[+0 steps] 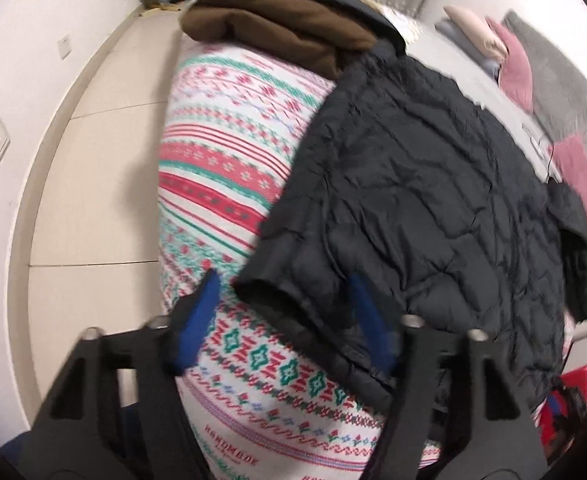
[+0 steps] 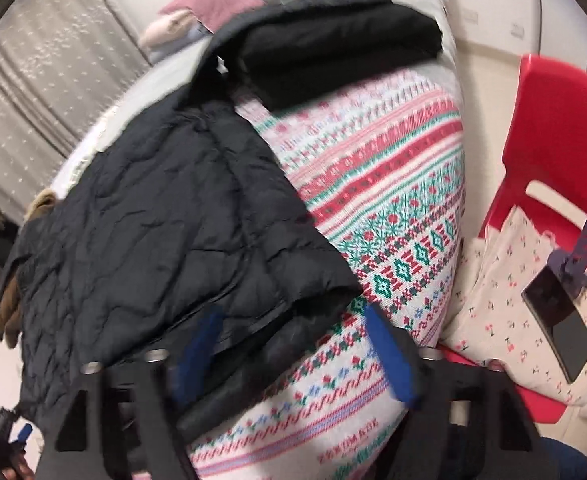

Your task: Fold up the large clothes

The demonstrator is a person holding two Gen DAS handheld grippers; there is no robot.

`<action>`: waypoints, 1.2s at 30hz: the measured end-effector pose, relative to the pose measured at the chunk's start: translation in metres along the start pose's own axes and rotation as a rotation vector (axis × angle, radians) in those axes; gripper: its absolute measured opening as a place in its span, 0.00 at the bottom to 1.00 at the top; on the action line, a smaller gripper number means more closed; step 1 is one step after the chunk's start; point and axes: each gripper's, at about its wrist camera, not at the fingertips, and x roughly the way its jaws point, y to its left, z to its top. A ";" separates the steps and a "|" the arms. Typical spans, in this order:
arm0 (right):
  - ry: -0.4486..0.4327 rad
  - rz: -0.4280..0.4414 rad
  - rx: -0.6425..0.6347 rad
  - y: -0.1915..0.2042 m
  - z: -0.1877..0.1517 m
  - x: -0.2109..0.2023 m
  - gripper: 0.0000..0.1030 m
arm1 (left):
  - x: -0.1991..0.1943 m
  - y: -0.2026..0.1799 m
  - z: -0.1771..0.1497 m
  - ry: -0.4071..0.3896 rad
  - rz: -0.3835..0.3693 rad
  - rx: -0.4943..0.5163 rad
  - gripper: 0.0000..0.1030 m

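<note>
A black quilted puffer jacket (image 1: pixel 425 184) lies spread on a bed with a red, green and white patterned blanket (image 1: pixel 221 160). My left gripper (image 1: pixel 283 292) is open, its blue-padded fingers on either side of the jacket's near left corner, the cuff opening of a sleeve. In the right wrist view the jacket (image 2: pixel 145 216) fills the left half. My right gripper (image 2: pixel 291 316) is open around the jacket's near right corner above the blanket (image 2: pixel 393 184). Neither gripper holds the cloth.
A folded brown garment (image 1: pixel 269 28) and a folded black garment (image 2: pixel 333 44) lie at the far end. Pink and grey pillows (image 1: pixel 517 68) lie by the head. A red chair (image 2: pixel 561 128) with a floral cushion and a phone (image 2: pixel 557 320) stands right of the bed.
</note>
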 end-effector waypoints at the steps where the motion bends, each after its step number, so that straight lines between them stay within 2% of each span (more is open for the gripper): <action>1: 0.014 -0.006 0.009 -0.001 0.000 0.006 0.46 | 0.003 -0.003 -0.001 0.005 -0.001 0.009 0.40; 3: 0.024 0.015 0.003 0.001 0.000 0.013 0.29 | 0.005 -0.009 -0.004 0.003 -0.011 0.032 0.24; 4: 0.021 0.039 -0.005 0.003 -0.001 0.012 0.11 | 0.005 -0.010 -0.005 -0.004 -0.012 0.042 0.13; 6: -0.005 0.075 0.004 0.002 -0.002 0.003 0.07 | 0.003 -0.011 -0.005 -0.019 -0.015 0.058 0.08; 9: -0.069 0.099 0.008 0.001 -0.001 -0.021 0.05 | -0.008 -0.010 -0.010 -0.042 -0.026 0.084 0.06; 11: -0.130 0.084 -0.013 0.004 0.002 -0.042 0.04 | -0.012 -0.008 -0.012 -0.045 -0.039 0.090 0.06; 13: -0.150 0.061 -0.025 0.005 0.005 -0.050 0.04 | -0.014 -0.009 -0.013 -0.046 -0.042 0.103 0.06; 17: -0.115 0.015 -0.031 0.006 0.007 -0.035 0.04 | -0.011 -0.013 -0.012 -0.046 -0.022 0.116 0.07; 19: -0.116 0.006 -0.046 0.009 0.007 -0.035 0.04 | -0.014 -0.012 -0.011 -0.054 -0.024 0.114 0.11; 20: -0.118 0.005 -0.054 0.010 0.007 -0.037 0.07 | -0.016 -0.010 -0.011 -0.059 -0.020 0.108 0.14; 22: -0.121 -0.002 -0.066 0.013 0.006 -0.040 0.09 | -0.022 -0.006 -0.008 -0.076 -0.024 0.091 0.28; 24: -0.130 -0.030 -0.076 0.016 0.006 -0.044 0.18 | -0.027 -0.004 -0.005 -0.094 -0.028 0.082 0.31; 25: -0.140 -0.038 -0.093 0.021 0.007 -0.047 0.27 | -0.030 -0.004 -0.005 -0.095 -0.033 0.077 0.32; 26: -0.149 -0.039 -0.113 0.026 0.007 -0.050 0.44 | -0.032 -0.002 -0.004 -0.092 -0.043 0.070 0.32; 28: -0.172 -0.024 -0.137 0.034 0.009 -0.057 0.61 | -0.037 0.002 0.001 -0.084 -0.075 0.037 0.33; 32: -0.203 0.029 -0.155 0.051 0.024 -0.070 0.61 | -0.055 -0.004 0.022 -0.086 -0.127 -0.012 0.33; 35: -0.224 0.094 -0.205 0.080 0.045 -0.076 0.62 | -0.072 -0.031 0.047 -0.127 -0.116 0.050 0.34; 36: -0.227 0.116 -0.214 0.087 0.050 -0.076 0.63 | -0.077 -0.041 0.055 -0.141 -0.117 0.077 0.43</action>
